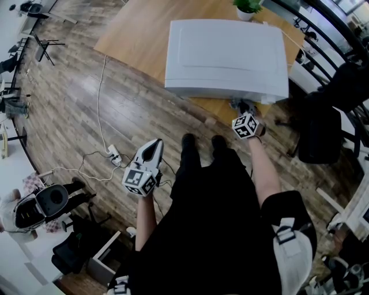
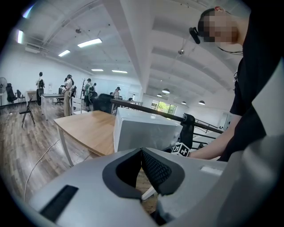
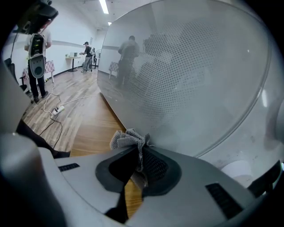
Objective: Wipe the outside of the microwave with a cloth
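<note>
The right tool [image 3: 141,153] is clamped shut on a grey cloth [image 3: 129,139]. A crumpled tuft of the cloth sticks out past the tips, and a strip of it hangs down between the jaws. The tuft lies at the lower edge of the microwave [image 3: 186,80], at its dotted door. It is touching or just beside the door, and the view does not settle which. In the head view the right tool [image 1: 242,109] points at the microwave's [image 1: 226,57] near face, by its right corner, with the tips tucked under the top's overhang. The cloth is hidden there.

The left tool [image 2: 142,153] has its jaws together with nothing between them. It is held low over the floor [image 1: 75,98], well apart from the microwave [image 2: 142,131] and short of the desk [image 2: 88,126]. In the head view the left tool [image 1: 153,147] sits to the left of the person's legs.

The white microwave stands on the wooden desk [image 1: 132,40], close to the near edge. Behind it, at the far edge, a white pot [image 1: 245,14] holds a green plant [image 1: 249,4]. On the floor to the left lies a power strip [image 1: 113,154] with a white cable [image 1: 99,98] running toward the desk.
</note>
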Tool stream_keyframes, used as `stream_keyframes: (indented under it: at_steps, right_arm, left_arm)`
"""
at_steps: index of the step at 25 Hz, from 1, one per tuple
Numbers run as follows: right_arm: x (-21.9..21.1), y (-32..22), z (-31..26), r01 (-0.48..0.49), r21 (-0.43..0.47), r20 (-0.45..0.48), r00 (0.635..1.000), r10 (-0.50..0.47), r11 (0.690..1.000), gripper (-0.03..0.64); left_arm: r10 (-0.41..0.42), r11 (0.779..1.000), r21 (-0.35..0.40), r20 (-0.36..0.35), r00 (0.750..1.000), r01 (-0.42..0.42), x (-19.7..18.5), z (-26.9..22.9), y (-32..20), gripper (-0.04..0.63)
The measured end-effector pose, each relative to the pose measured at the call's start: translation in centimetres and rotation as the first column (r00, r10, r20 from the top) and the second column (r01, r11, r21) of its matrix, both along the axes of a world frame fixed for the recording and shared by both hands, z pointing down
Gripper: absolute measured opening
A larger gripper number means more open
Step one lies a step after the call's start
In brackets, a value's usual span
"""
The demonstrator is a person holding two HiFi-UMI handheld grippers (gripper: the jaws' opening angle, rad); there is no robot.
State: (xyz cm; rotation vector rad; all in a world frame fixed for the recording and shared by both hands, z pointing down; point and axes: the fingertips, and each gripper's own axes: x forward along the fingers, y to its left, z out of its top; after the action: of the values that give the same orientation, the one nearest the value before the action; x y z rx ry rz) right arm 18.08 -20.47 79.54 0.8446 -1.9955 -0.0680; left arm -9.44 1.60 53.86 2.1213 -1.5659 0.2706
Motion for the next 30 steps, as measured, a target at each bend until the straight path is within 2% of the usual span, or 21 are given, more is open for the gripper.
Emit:
stream_keyframes:
  at_steps: [14, 30]
  right_arm:
    - [-5.8, 1.0, -0.1, 0.091, -0.014, 0.042, 0.995, -0.090, 0.996, 0.034]
    - [-13.5, 2.0, -0.4, 0.087, -0.026, 0.062, 0.994, -0.085, 0.996, 0.034]
  left_arm:
    - [-0.095, 0.995, 0.001, -0.016, 0.995, 0.095, -0.8, 0.8, 3.0, 0.003]
    - [-0.087, 0.996, -0.011, -0.030, 0.996, 0.087, -6.3, 0.8, 4.7, 0.003]
